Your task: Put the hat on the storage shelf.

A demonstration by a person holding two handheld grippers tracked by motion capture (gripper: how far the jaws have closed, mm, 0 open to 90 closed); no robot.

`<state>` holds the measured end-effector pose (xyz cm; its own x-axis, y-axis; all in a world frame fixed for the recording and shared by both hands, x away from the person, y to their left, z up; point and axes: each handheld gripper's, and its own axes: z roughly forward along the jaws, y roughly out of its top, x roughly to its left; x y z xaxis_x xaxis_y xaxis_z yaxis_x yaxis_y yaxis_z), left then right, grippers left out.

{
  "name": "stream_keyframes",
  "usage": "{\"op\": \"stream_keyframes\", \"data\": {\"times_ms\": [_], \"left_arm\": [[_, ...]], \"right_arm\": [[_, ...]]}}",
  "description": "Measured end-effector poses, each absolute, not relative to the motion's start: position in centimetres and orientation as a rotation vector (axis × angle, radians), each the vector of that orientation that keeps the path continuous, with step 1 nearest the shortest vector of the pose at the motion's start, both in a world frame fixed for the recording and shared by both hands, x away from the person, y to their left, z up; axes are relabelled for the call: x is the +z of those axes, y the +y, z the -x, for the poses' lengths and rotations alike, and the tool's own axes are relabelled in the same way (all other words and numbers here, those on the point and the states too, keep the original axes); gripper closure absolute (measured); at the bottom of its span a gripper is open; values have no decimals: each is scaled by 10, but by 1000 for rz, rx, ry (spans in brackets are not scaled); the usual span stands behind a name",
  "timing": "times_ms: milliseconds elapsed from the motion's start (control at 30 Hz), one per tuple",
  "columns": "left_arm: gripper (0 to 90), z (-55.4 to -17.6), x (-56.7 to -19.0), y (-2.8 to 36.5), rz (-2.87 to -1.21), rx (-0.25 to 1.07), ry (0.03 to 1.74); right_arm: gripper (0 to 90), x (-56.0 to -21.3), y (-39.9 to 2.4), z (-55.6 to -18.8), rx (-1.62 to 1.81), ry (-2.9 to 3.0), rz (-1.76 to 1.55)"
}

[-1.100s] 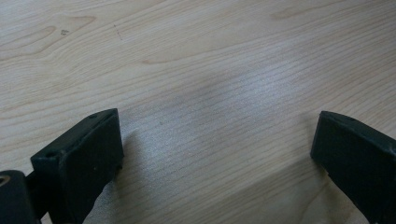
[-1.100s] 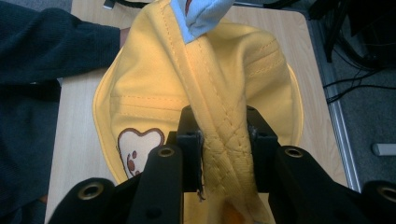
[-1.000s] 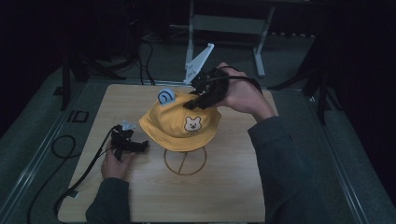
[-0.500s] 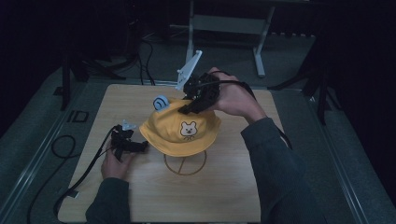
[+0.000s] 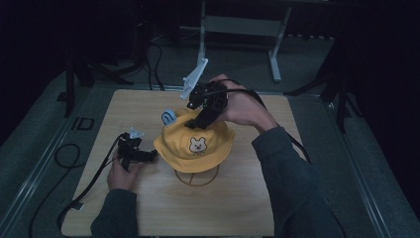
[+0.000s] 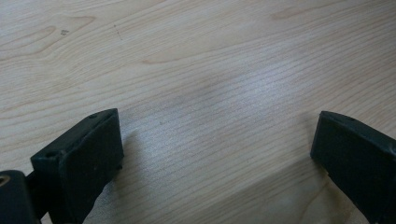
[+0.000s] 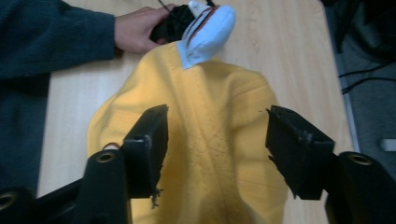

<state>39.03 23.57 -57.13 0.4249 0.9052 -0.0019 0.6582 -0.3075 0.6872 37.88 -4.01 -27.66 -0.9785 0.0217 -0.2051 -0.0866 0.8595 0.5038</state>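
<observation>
Since the earlier frames the right gripper has come down from above the upper edge of the yellow hat onto its crown, and its jaws, which were nearly closed, have just been opening; they now stand well apart over the crown with the yellow cloth between them but free of either pad, as the right gripper view shows. The hat has settled lower on the round stand, whose thin ring base lies on the bench at centre frame. The left gripper has kept its place at the left centre of the high view, just beside the hat's brim, and its jaws are spread wide with nothing between them but bare wood. The hat is soft, stitched cloth with a floppy brim, a small white bear face on the front and a pale blue, rounded ear-like flap at its upper left; in the right gripper view that flap sits at the top of the frame, with brown lines on it. The bench is pale wood with fine wavy grain, rounded at its corners. The jaws are matt black, blocky plastic.
</observation>
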Motion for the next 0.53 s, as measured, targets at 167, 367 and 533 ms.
{"op": "stream_keyframes", "data": {"times_ms": [167,367,533], "left_arm": [[21,-390,-571,236,-2068,521,1315],[21,-390,-571,236,-2068,521,1315],[21,-390,-571,236,-2068,521,1315]], "right_arm": [[291,-275,-43,-378,771,2819,29],[260,-272,-49,-377,745,2803,-17],[233,-267,-57,-378,739,2781,-41]]}}
